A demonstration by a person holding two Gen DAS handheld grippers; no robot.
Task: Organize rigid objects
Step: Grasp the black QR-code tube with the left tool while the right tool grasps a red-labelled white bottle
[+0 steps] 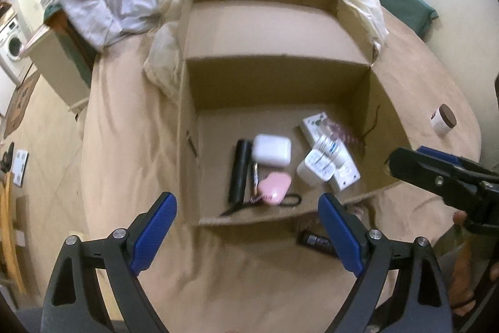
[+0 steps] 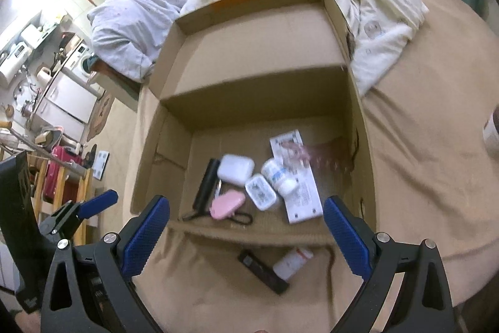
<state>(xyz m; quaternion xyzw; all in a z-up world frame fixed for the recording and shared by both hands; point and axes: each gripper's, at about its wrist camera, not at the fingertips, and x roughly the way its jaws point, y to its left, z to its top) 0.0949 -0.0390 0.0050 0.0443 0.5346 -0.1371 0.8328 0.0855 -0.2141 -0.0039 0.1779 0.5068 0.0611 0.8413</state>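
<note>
Both grippers hovered empty, jaws spread wide: left gripper (image 1: pixel 248 227), right gripper (image 2: pixel 246 227). The cardboard box (image 2: pixel 358 120) already held about 6 items. 2 remained on the bed sheet (image 2: pixel 421 177) just outside its near wall: a black remote (image 2: pixel 263 272) and a white bottle (image 2: pixel 291 262), touching. Best to grip the remote across its width. The left view hid the bottle, apparently behind a finger (image 1: pixel 341 236).
</note>
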